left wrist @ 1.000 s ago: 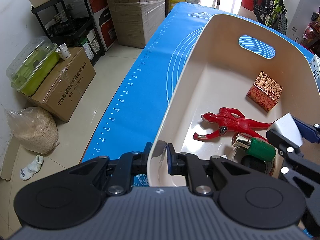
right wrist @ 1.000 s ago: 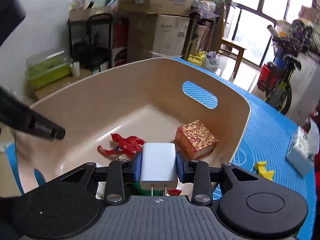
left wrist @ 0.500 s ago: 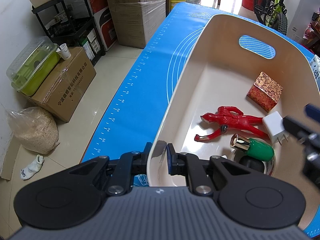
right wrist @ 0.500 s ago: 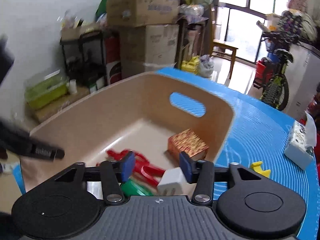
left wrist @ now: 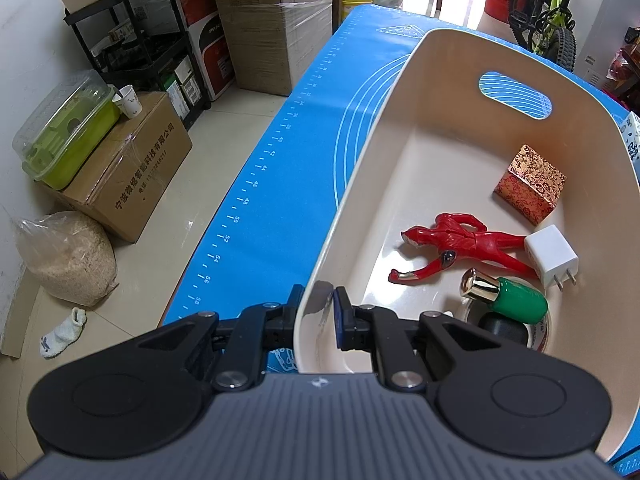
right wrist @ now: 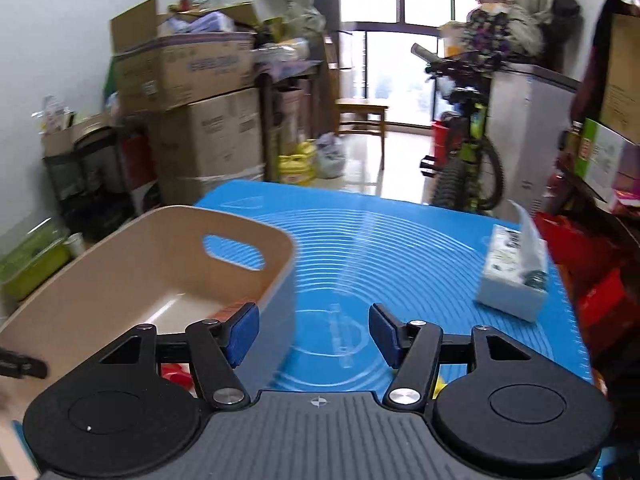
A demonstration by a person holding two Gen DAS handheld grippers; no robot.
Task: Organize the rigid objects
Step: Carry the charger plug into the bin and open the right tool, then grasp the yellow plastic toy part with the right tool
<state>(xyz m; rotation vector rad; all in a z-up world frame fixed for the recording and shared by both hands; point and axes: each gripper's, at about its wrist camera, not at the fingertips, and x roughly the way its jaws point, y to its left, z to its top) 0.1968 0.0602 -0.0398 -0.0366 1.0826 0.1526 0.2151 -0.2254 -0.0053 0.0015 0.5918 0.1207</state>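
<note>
A beige bin [left wrist: 360, 184] stands on the blue mat [left wrist: 280, 168]. My left gripper [left wrist: 318, 312] is shut on the bin's near rim. Inside lie a white charger plug [left wrist: 551, 255], a red action figure [left wrist: 452, 250], a green bottle with a gold cap [left wrist: 508, 294], a red patterned box [left wrist: 530, 188] and a tape roll [left wrist: 536, 328]. My right gripper [right wrist: 314, 332] is open and empty above the mat, just right of the bin [right wrist: 132, 264].
A tissue box [right wrist: 514, 276] sits on the mat [right wrist: 380, 248] at the right. A small yellow piece [right wrist: 440, 384] shows under my right gripper. Cardboard boxes [left wrist: 124, 176], shelves and a bicycle [right wrist: 464, 168] stand around the table. The table's left edge drops to the floor.
My right gripper opened and dropped the white charger plug into the bin, then lifted away to the right over the mat. My left gripper stayed clamped on the rim.
</note>
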